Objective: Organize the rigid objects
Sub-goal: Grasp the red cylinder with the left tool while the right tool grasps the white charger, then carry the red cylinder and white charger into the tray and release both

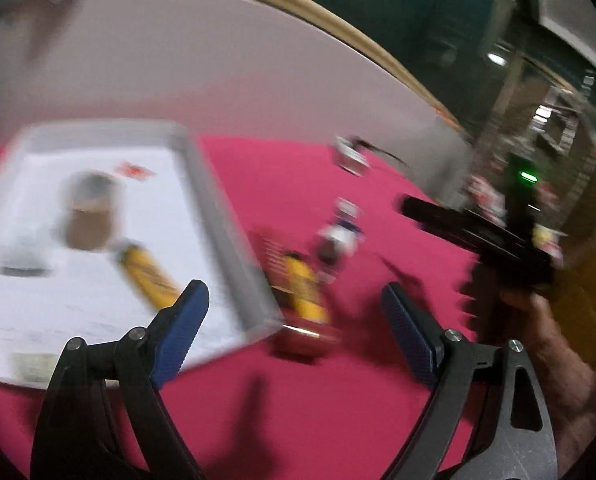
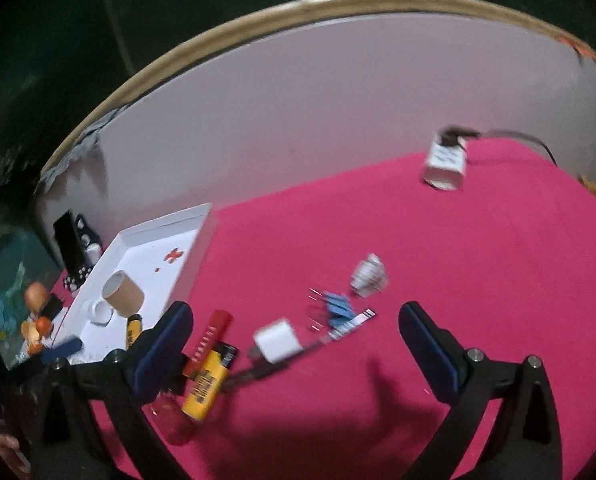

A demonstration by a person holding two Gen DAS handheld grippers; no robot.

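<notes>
Hovering over the magenta cloth-covered table (image 2: 477,260) with blue pads spread wide and nothing between them: the left gripper (image 1: 294,304), above the near corner of the shallow white rectangular tray (image 1: 202,184). Equally wide apart and empty, the right gripper (image 2: 296,322), low over the middle of the cloth. Inside the tray, near its middle, a brown cardboard cup on its side (image 2: 122,294), a small white ring-shaped cap (image 2: 101,312) just beside it toward the near edge, and a yellow cylindrical tube with a black cap (image 1: 148,270) lying close to the near rim. Just outside the tray's near corner, on the cloth, a second yellow tube with dark print (image 2: 204,386) touching a flat red bar-shaped pack (image 2: 212,336). Further toward the middle of the cloth, a white cube-shaped plug adapter (image 2: 278,340), a cluster of blue binder clips (image 2: 337,310), a thin black-and-white strip (image 2: 351,322) and a small white bottle tipped over (image 2: 369,276). Near the far edge of the cloth, well apart from the rest, a small white box with a dark top (image 2: 445,160). Heavy motion blur in the left wrist view; finer detail there impossible to tell.
</notes>
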